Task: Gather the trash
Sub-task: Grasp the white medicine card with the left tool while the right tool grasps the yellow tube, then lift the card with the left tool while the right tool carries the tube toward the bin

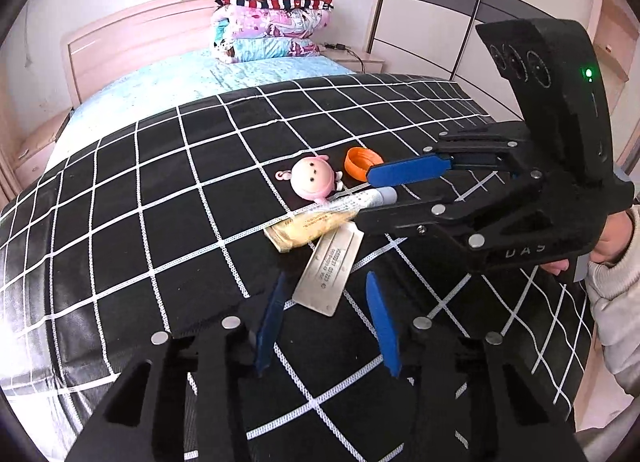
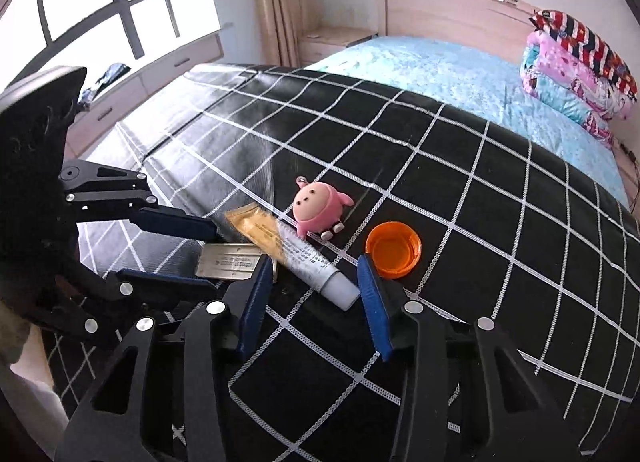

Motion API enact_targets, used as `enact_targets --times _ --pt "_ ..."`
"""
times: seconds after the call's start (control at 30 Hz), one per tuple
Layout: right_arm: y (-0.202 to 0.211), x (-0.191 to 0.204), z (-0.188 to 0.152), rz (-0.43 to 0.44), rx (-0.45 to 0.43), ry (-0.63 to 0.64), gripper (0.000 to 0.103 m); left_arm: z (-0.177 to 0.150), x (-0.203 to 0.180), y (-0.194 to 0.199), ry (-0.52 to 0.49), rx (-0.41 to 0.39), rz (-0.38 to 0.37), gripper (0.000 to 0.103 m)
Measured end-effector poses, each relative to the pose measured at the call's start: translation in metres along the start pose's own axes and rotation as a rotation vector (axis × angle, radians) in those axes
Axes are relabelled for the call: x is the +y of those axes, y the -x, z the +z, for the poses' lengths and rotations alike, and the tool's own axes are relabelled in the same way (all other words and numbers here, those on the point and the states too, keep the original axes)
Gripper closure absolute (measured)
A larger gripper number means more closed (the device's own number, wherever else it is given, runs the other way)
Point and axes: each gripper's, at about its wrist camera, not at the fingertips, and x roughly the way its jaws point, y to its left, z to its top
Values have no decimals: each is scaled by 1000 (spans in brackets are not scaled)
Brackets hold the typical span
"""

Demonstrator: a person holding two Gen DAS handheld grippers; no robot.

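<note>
Left wrist view: the left tool (image 1: 326, 322) hangs over a black checked cover (image 1: 160, 189) on the bed, its blue pads on either side of the flat silver end of a squeezed tube (image 1: 324, 274).
Left tool state: partly spread; the pads stand clear of the tube's end and pinch nothing.
Right wrist view: the right tool (image 2: 316, 302) sits low over the same cluster, with the tube's white cap (image 2: 340, 292) lying between its pads.
Right tool state: partly spread; whether a pad touches the cap cannot be told, and nothing looks lifted.
Trash, location: the tube lies on the cover, yellow and white along its body, silver at the crimped end. An orange bottle cap (image 2: 394, 250) lies open side up just beside the right tool's outer pad.
Other item: a small pink toy figure (image 2: 318, 211) rests against the tube's far side; probably not trash, though that is a judgement.
Bin or bag: none visible in either view.
Done so far: nothing appears collected; every item lies on the cover.
Step in hand: both tools look set to close on the tube, one at each end.
Left to do: grip and remove the tube, then the orange cap, without dragging the toy along.
</note>
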Motion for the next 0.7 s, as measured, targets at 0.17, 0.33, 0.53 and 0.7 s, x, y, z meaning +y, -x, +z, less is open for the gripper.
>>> enact_targets --times 0.17,0.33,0.53,0.7 --pt "-1 -1 -1 3 7 7 78 3 -1 -2 -19 1 24 71" --pt "2 1 -3 13 11 23 87 4 -2 -3 -30 5 32 80" --pt "12 4 -7 13 -6 18 87 2 -4 5 -32 -6 39 80" --pt "18 4 -13 9 -17 5 87 1 -11 9 -58 -4 31 56"
